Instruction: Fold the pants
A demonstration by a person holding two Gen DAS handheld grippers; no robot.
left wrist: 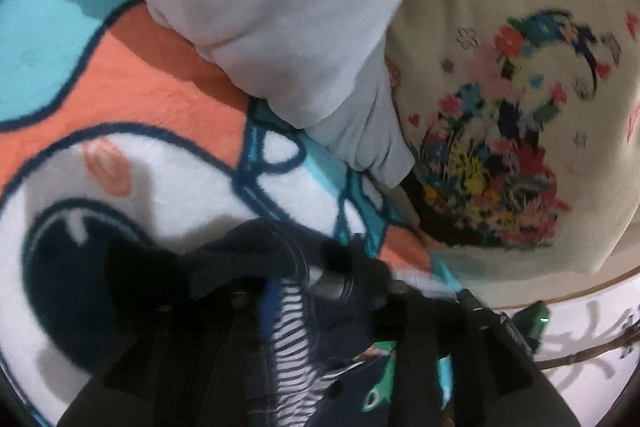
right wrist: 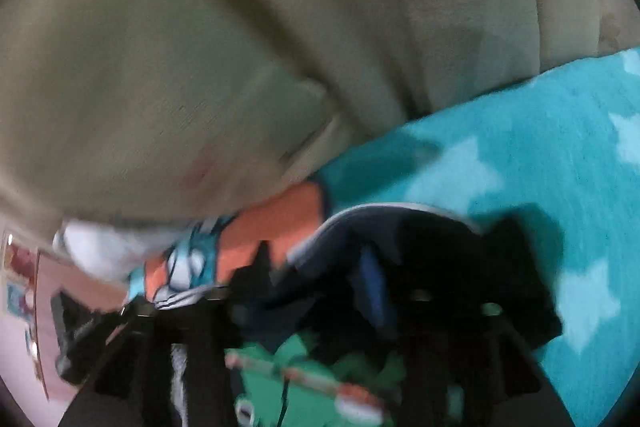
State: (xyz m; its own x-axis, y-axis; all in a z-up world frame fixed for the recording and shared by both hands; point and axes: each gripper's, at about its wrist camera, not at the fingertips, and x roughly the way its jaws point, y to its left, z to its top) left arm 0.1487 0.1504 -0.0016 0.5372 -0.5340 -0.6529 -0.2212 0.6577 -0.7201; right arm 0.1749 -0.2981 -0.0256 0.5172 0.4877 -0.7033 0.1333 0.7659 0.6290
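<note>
Left gripper (left wrist: 244,267) seen with jaws parted, navy pants (left wrist: 280,343) bunched between them; grip not confirmed through blur. Right gripper (right wrist: 384,267) likewise parted over the same cloth. Pants lay on cartoon blanket (left wrist: 168,167), beside cream floral blanket (left wrist: 500,107). Judged soft, light, limp; best taken at waistband or hem corners.

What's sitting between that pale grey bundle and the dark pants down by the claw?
Only the cartoon blanket. In the left wrist view it stretches bare from the grey bundle to the dark pants at the left gripper.
</note>
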